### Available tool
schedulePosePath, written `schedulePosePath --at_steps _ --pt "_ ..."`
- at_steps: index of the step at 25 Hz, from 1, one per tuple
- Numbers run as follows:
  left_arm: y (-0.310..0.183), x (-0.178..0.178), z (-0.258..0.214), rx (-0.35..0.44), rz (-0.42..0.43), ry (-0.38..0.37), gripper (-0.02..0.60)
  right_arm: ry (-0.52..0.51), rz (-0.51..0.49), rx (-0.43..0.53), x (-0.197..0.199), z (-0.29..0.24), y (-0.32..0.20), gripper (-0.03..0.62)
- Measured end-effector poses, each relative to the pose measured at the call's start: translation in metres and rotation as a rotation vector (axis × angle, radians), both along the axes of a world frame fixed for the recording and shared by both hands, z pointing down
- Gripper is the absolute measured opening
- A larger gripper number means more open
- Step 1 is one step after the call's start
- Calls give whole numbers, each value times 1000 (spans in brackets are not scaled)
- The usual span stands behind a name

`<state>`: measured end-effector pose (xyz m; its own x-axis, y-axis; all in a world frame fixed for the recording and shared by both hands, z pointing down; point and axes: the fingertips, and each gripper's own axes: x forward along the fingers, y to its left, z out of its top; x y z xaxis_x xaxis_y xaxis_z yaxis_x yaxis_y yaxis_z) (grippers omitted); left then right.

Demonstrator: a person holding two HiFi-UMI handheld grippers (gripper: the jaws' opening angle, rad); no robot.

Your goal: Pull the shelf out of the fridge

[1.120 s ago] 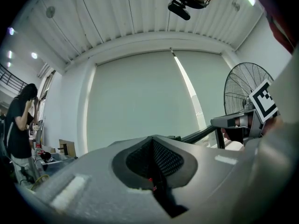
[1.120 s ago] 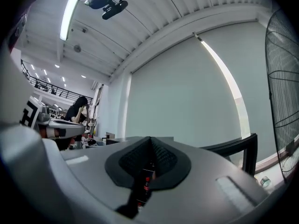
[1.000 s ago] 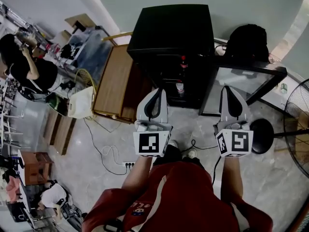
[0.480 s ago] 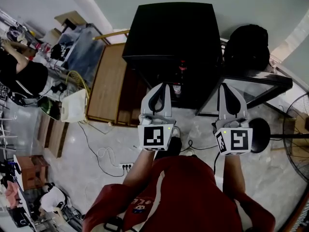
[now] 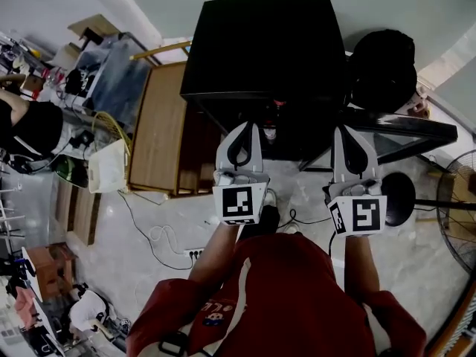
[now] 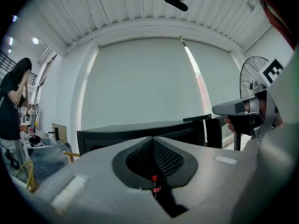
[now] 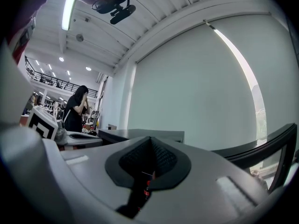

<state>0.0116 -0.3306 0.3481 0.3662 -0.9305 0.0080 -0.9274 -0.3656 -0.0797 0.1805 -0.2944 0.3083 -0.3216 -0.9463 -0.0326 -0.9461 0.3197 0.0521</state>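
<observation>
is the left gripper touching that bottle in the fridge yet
Apart. The left gripper view shows the bottle small and well beyond the left gripper's shut jaws, back inside the fridge, with nothing pressed against it.

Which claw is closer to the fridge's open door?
Right. The right claw points at the end of the open door next to the fridge. The left claw sits further left, before the fridge's open front.

pale floor [image 5: 126, 274], wooden cabinet [image 5: 156, 125] left, standing fan [image 5: 461, 236] right, grey wall [image 5: 416, 6] behind.
</observation>
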Motion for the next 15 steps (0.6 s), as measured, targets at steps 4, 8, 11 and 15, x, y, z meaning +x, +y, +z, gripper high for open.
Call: schedulePosePath --at_steps 4,8,11,15 --pt "-13 3 31 -92 0 102 6 -1 -20 -18 -10 9 -3 0" --pt "-28 -3 59 -194 -18 256 34 6 -45 -36 -25 15 -6 -1" --pt "-36 -5 80 -273 -10 375 51 10 -56 -42 -34 20 -6 -2" --pt "-47 -7 101 -347 0 483 68 15 -63 -47 -43 23 -8 0"
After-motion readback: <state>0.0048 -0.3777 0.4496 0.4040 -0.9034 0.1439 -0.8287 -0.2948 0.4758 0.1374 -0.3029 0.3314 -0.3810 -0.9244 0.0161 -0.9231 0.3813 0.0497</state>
